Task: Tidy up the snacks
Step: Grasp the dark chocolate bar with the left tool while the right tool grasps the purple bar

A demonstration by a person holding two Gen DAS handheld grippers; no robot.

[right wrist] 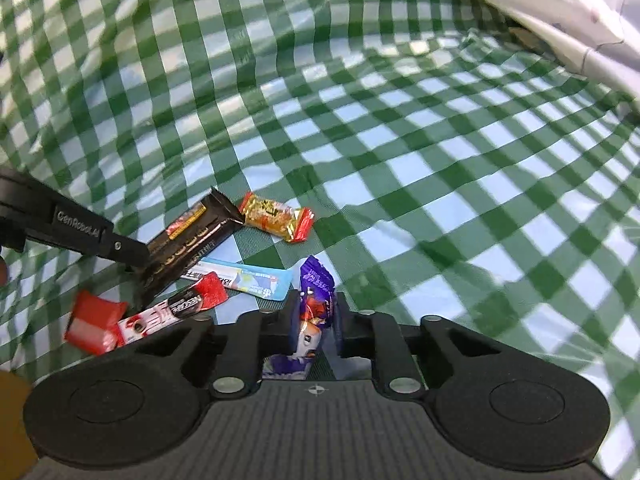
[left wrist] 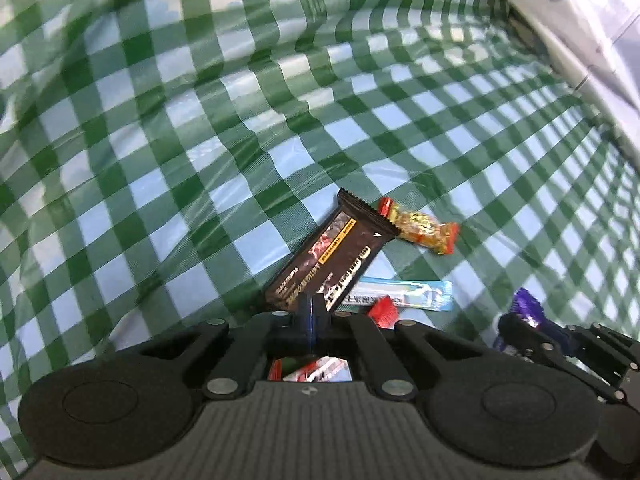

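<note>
Several snacks lie on the green checked cloth (left wrist: 240,128). My left gripper (left wrist: 311,312) is shut on the near end of a long dark brown bar (left wrist: 336,252), also seen in the right wrist view (right wrist: 188,240). My right gripper (right wrist: 316,312) is shut on a purple wrapped snack (right wrist: 316,284), whose top shows in the left wrist view (left wrist: 528,306). A gold and red candy (left wrist: 420,226) lies just beyond the bar (right wrist: 276,218). A light blue stick pack (left wrist: 404,296) lies under the bar (right wrist: 248,280). A red and white stick pack (right wrist: 176,312) lies to the left.
A red wrapper (right wrist: 94,322) lies at the left, close to the red stick pack. A white plastic bag (right wrist: 560,20) sits at the far right edge of the cloth, also in the left wrist view (left wrist: 580,40). The cloth is wrinkled in places.
</note>
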